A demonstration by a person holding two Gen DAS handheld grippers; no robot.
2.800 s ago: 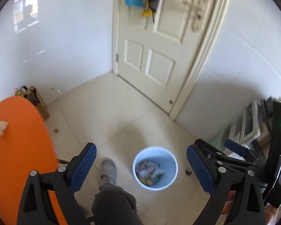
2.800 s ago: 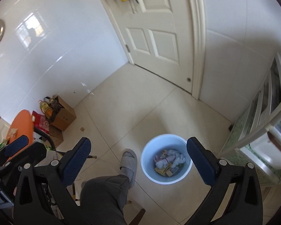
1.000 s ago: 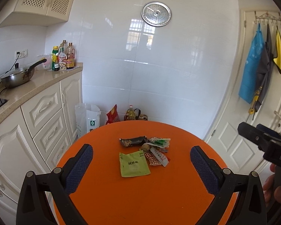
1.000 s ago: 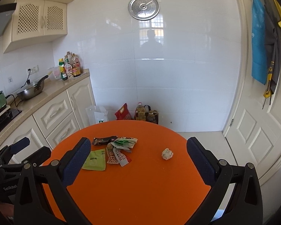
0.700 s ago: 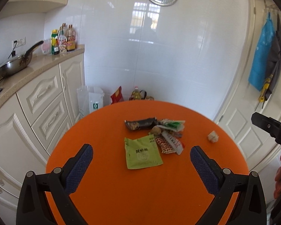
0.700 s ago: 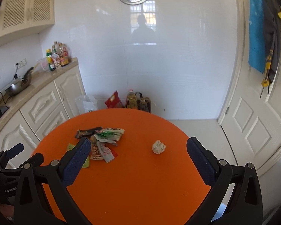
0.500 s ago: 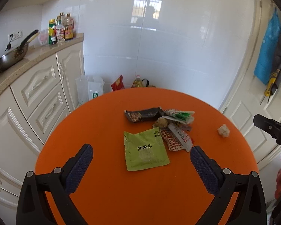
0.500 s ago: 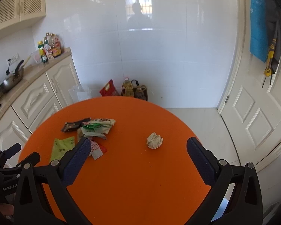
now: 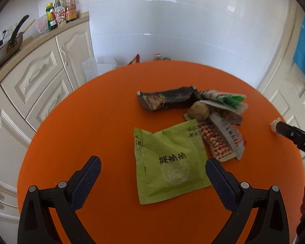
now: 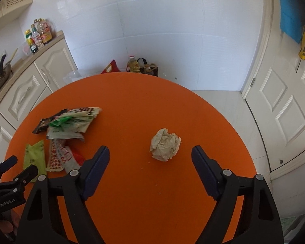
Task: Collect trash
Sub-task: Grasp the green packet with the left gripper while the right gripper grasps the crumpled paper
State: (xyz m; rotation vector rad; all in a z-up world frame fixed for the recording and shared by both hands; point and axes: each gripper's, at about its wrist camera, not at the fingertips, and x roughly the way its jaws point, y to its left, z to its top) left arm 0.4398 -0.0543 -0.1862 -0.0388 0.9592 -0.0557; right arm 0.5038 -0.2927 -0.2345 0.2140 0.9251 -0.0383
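Both sets of tongs have swung from the floor bin down over the orange desk (image 10: 132, 203), gaping and empty: the left tongs (image 9: 152, 174) straddle the green packet (image 9: 168, 162), the right tongs (image 10: 150, 162) frame the paper ball (image 10: 165, 144), wrappers (image 9: 213, 109) heaped beyond, so pickups look imminent.

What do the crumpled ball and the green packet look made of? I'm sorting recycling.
The crumpled ball looks like matte off-white paper or tissue: sharp creases, no shine. The green packet looks like thin plastic film with a serrated edge and a soft sheen, though coated paper is possible.
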